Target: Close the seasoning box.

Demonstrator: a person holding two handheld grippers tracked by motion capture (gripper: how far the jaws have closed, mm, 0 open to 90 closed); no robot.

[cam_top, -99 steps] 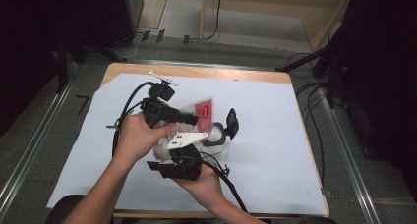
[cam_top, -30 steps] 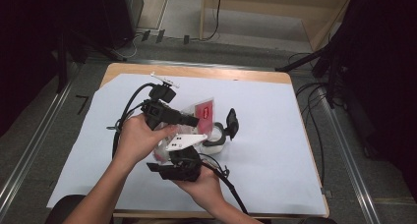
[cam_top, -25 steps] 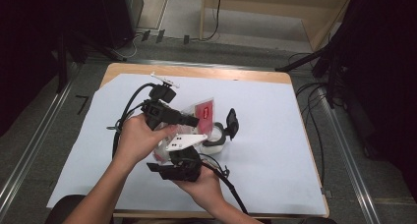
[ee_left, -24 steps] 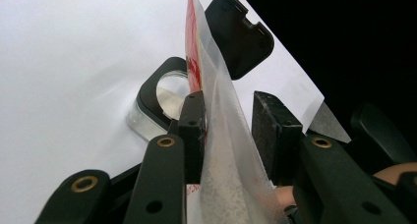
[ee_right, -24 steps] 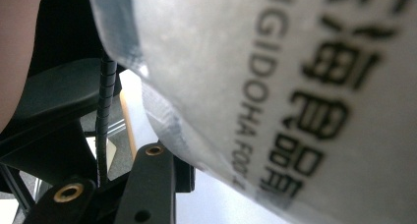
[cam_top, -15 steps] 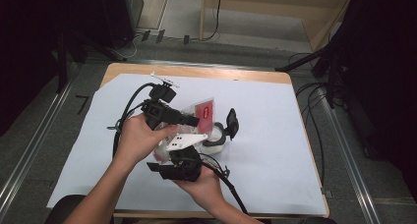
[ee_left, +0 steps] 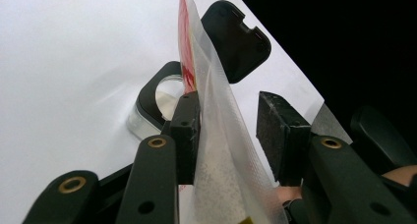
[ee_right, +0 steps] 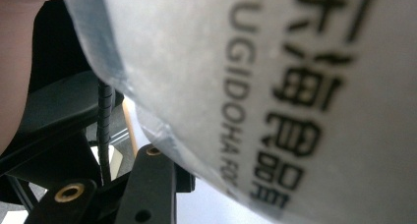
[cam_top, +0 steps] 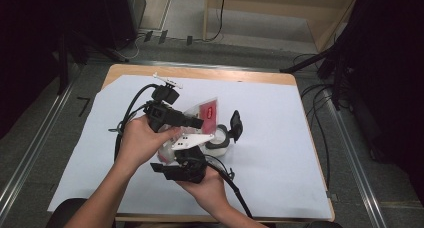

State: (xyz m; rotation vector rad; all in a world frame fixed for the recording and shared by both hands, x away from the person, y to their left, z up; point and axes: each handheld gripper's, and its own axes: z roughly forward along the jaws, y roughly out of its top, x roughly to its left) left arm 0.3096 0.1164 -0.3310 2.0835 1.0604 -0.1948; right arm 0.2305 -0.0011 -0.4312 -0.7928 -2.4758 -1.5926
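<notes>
My left claw [ee_left: 223,135] has a clear plastic pouch [ee_left: 216,150] standing between its jaws. One pad [ee_left: 187,130] touches the film; the other pad [ee_left: 278,135] stands apart from it, so this claw is open, and its jaws have just been widening. The pouch bears a red label [cam_top: 209,113] and holds pale fine grains in its lower part. My right claw [cam_top: 192,150] meets the pouch from below in the high view. In the right gripper view the printed film [ee_right: 275,101] lies against the camera, and I cannot tell how those jaws stand. Just beyond the pouch, on the white-covered counter [cam_top: 280,133], stands a small clear jar [cam_top: 218,137] with a black hinged lid [cam_top: 235,125] flipped open. Its contents cannot be made out.
</notes>
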